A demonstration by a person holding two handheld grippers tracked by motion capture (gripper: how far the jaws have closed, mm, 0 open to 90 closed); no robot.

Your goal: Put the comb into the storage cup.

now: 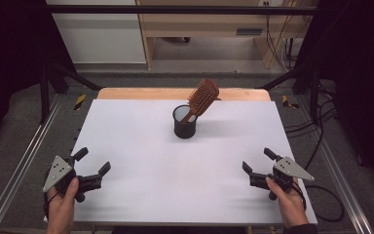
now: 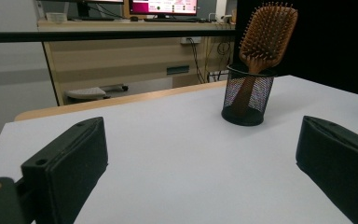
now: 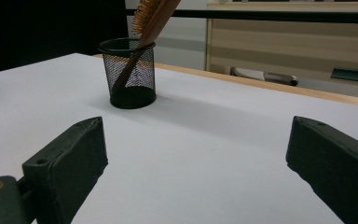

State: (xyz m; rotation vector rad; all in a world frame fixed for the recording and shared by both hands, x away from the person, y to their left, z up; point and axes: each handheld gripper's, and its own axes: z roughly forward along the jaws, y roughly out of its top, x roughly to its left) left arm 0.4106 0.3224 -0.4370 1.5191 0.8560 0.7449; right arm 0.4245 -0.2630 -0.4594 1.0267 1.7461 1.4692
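A black mesh cup (image 1: 184,122) (image 2: 248,100) (image 3: 129,78) stands upright on the white table (image 1: 185,170), toward the far middle. A wooden paddle hairbrush (image 1: 202,97) (image 2: 265,35) (image 3: 151,16) leans in it, handle down, head tilted to the right. My left gripper (image 1: 93,162) (image 2: 200,163) rests near the front left corner, open and empty. At the front right, my right gripper (image 1: 258,160) (image 3: 196,163) is also open with nothing between its jaws. Both are far from the cup.
A wooden strip (image 1: 141,93) borders the table's far edge. Metal rails (image 1: 24,156) run along both sides. Cables (image 1: 321,122) lie on the floor at the right. Wooden furniture (image 1: 209,24) stands beyond the table.
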